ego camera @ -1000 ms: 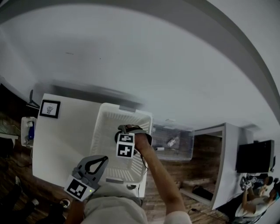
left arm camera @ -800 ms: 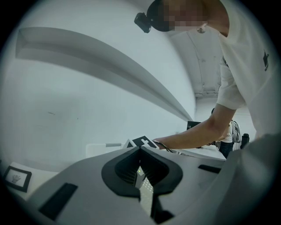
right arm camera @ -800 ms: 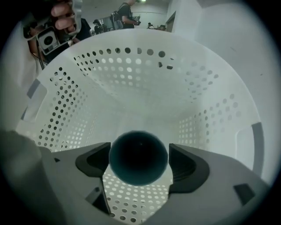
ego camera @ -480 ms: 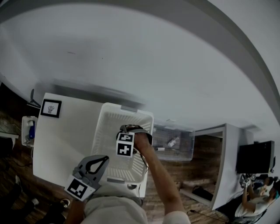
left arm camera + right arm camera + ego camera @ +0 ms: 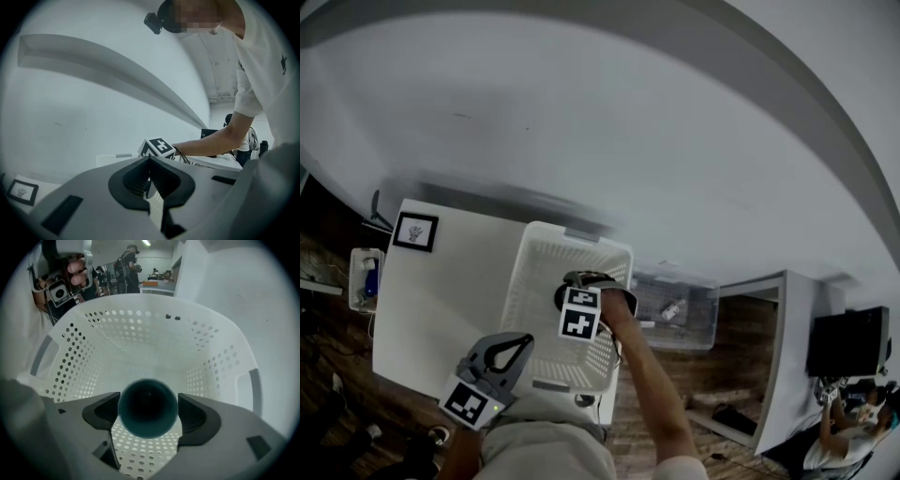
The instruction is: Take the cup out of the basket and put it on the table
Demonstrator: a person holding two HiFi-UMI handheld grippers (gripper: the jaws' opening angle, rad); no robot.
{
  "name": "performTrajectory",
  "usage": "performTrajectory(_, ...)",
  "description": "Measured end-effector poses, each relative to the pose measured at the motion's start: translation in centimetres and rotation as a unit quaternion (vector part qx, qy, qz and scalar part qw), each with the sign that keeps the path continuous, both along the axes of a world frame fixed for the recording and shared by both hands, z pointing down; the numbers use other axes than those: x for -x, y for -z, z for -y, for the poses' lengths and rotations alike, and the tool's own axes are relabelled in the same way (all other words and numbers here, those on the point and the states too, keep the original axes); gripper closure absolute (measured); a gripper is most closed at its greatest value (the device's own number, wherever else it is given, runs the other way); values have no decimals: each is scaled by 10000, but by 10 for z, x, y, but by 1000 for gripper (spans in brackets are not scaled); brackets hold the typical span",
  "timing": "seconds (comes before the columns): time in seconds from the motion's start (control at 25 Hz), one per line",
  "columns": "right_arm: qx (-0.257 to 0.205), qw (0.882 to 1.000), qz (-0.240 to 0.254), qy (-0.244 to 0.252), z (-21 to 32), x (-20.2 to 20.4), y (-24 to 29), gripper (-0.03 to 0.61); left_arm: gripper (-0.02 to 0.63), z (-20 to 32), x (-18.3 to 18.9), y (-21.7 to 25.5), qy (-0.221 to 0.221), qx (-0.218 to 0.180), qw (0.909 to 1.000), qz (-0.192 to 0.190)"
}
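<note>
Places are given from the basket [image 5: 534,272].

- Far left of the basket: a clear bin [image 5: 364,278] is noted beyond the table's edge, with something blue in it.
- Left of the basket, on the white table [image 5: 441,300]: a small framed card [image 5: 414,232] is laid flat, well apart from the basket wall.
- At the basket's near left corner, outside it: the left gripper [image 5: 514,349] is held over the table edge. In its own view the jaws [image 5: 150,187] are seen brought together, with nothing between them.
- Basket: white, perforated on walls and floor, set on the table's right part. The rim [image 5: 140,301] and a handle slot on each side are shown in the right gripper view.
- Inside the basket, toward its right wall: the right gripper [image 5: 579,281] is lowered in, its marker cube [image 5: 579,317] turned up to the head view. The jaws [image 5: 147,414] are spread wide and set on either side of the cup [image 5: 148,401], the pads laid against its wall.
- Cup: dark teal, round mouth turned straight at the gripper's camera, inside the basket over the dotted floor. Whether it rests on that floor cannot be told.
- Just right of the basket: a clear crate [image 5: 675,309] is seen, lower than the table.
- Far right of the basket: a dark screen [image 5: 848,342] is mounted, with a person [image 5: 853,422] below it.
</note>
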State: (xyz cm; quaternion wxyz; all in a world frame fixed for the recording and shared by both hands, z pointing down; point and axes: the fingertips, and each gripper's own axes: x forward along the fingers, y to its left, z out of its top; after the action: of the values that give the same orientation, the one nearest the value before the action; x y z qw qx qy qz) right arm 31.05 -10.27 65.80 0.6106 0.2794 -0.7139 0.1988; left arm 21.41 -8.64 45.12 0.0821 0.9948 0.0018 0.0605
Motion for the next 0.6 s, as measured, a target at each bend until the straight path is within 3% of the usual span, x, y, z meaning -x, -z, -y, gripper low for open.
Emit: performTrajectory(0.6, -502, 9985, 207, 112, -8, 30, 78, 192, 612, -6, 37, 11, 247, -188, 9995, -33)
